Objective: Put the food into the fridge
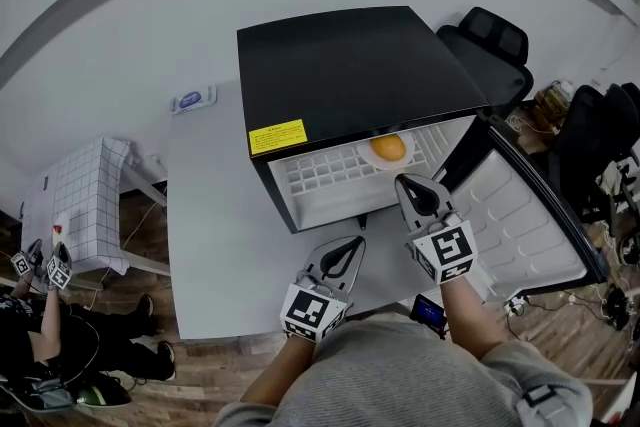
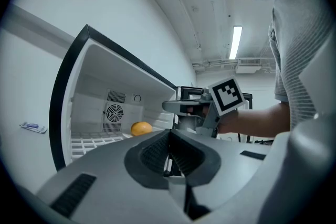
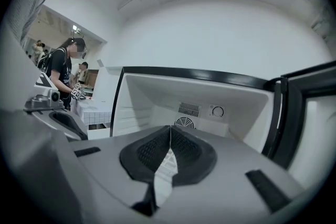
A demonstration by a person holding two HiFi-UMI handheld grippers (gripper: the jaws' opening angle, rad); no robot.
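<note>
the orange (image 1: pixel 388 147) sits inside the open fridge (image 1: pixel 350 75), on the white wire shelf (image 1: pixel 320 177) toward its right side, on what looks like a small white plate (image 1: pixel 364 153). it is round, so it shows no long axis and no end that points any way. the black fridge stands on a grey counter (image 1: pixel 215 215), mouth toward the person, with its door (image 1: pixel 530 215) swung wide to the right and a yellow sticker (image 1: pixel 277 137) on the top front edge. the right gripper (image 1: pixel 404 181) points into the fridge, tips at the shelf's front edge just before the orange and clear of the fruit; its jaws are pressed together with nothing between them. the left gripper (image 1: pixel 352 243) hangs lower, over the counter before the fridge, jaws likewise closed and empty.
</note>
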